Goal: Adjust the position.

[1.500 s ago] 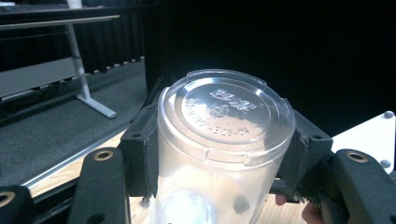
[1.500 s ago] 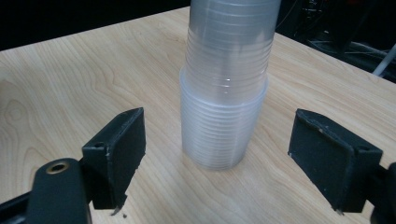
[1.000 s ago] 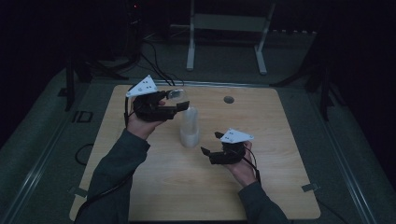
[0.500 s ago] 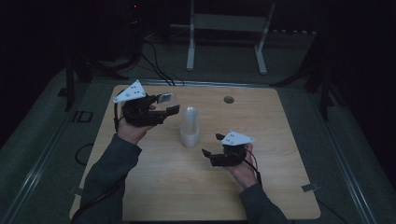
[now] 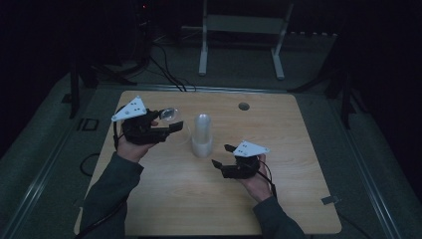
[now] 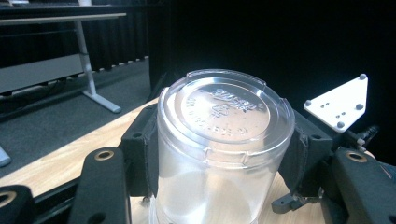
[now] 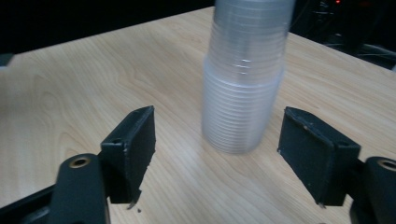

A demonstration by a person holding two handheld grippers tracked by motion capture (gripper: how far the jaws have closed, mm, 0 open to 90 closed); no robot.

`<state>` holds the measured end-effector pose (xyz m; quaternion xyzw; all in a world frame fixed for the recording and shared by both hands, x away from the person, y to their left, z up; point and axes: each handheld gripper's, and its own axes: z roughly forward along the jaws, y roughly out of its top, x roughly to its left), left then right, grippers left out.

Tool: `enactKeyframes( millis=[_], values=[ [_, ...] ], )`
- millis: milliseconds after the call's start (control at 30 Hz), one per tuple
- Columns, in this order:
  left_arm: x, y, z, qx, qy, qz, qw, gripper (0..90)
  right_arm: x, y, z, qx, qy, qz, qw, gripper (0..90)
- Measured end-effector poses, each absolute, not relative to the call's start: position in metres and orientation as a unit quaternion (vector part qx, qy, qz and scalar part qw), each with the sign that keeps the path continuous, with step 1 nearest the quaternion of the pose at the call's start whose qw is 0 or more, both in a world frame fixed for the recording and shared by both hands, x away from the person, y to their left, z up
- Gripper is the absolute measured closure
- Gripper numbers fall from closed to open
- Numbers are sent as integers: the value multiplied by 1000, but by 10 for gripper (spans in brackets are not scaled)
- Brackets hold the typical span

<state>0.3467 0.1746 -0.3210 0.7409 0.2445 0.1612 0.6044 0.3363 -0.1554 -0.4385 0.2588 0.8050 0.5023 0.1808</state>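
Observation:
A stack of clear plastic cups (image 5: 202, 135) stands upside down at the middle of the wooden table (image 5: 298, 199). To its left, raised above the table, my left gripper (image 5: 169, 122) is shut on a single clear cup (image 5: 169, 114). In the left gripper view that cup (image 6: 224, 140) sits between the two black jaws of the left gripper (image 6: 219, 154), its embossed base facing the camera. My right gripper (image 5: 221, 156) is open just right of and in front of the stack. In the right gripper view the stack (image 7: 245, 79) stands a little beyond the right gripper (image 7: 222, 135), apart from both jaws.
A small round hole (image 5: 244, 106) sits in the tabletop near the far edge. Beyond the table a white desk frame (image 5: 244, 30) and black cables (image 5: 164, 74) lie on the dark carpet. The room around is dark.
My left gripper has moved left, away from the stack, carrying the single cup. The right gripper has barely moved.

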Motion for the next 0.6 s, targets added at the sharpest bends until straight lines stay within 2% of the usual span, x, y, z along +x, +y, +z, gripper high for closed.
enactKeyframes(
  millis=[67, 600],
  values=[
    [344, 178, -325, 739, 250, 164, 604, 399, 335, -153, -439, 256, 807, 502, 178, 319],
    [335, 186, -347, 739, 264, 156, 600, 400, 334, -139, -437, 249, 812, 499, 172, 361]
  ],
)
